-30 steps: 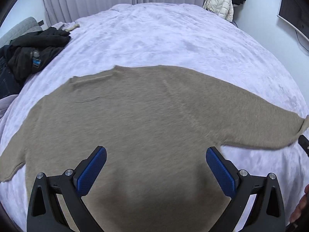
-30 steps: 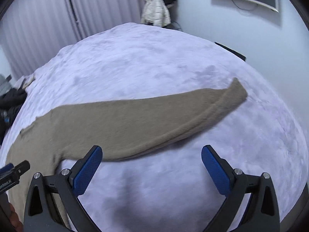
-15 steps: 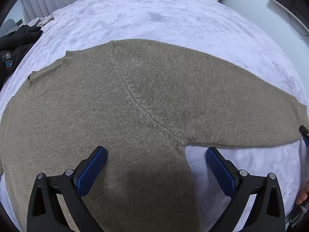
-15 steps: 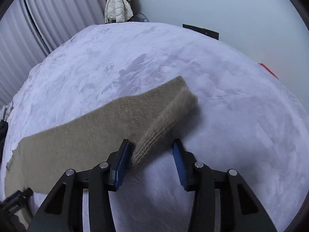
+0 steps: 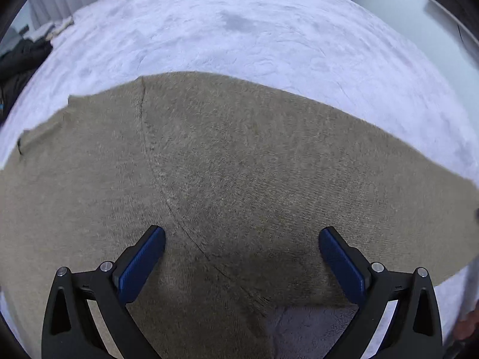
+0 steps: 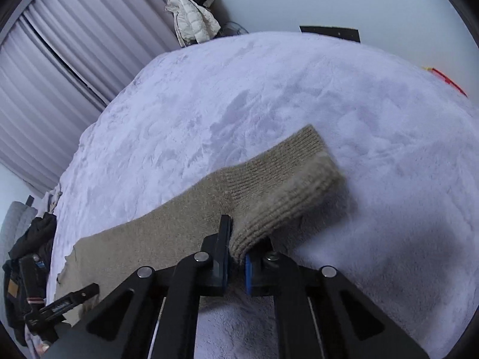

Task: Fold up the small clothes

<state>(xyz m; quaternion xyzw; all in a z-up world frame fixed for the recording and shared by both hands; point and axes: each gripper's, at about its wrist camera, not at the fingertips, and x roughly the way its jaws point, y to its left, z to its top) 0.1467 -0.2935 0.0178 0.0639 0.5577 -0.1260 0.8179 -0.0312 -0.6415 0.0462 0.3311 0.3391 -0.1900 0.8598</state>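
Observation:
A tan knit sweater (image 5: pixel 227 161) lies flat on a bed with a pale lilac cover (image 5: pixel 254 30). My left gripper (image 5: pixel 242 246) is open, its blue pads spread wide just above the sweater near the right armpit seam. My right gripper (image 6: pixel 236 251) is shut on the ribbed cuff (image 6: pixel 284 191) of the sweater's right sleeve and holds it slightly lifted off the cover (image 6: pixel 269 89). The sleeve (image 6: pixel 155 233) runs left from the cuff. The left gripper (image 6: pixel 60 302) shows at the lower left of the right wrist view.
Dark clothes (image 5: pixel 18 59) are piled at the bed's left edge, also in the right wrist view (image 6: pixel 30 251). A white puffer jacket (image 6: pixel 191 18) hangs by the far wall. Curtains (image 6: pixel 45 89) run along the back.
My right gripper closed on the sleeve cuff and raised it a little. My left gripper moved lower and closer over the sweater's armpit area, still open.

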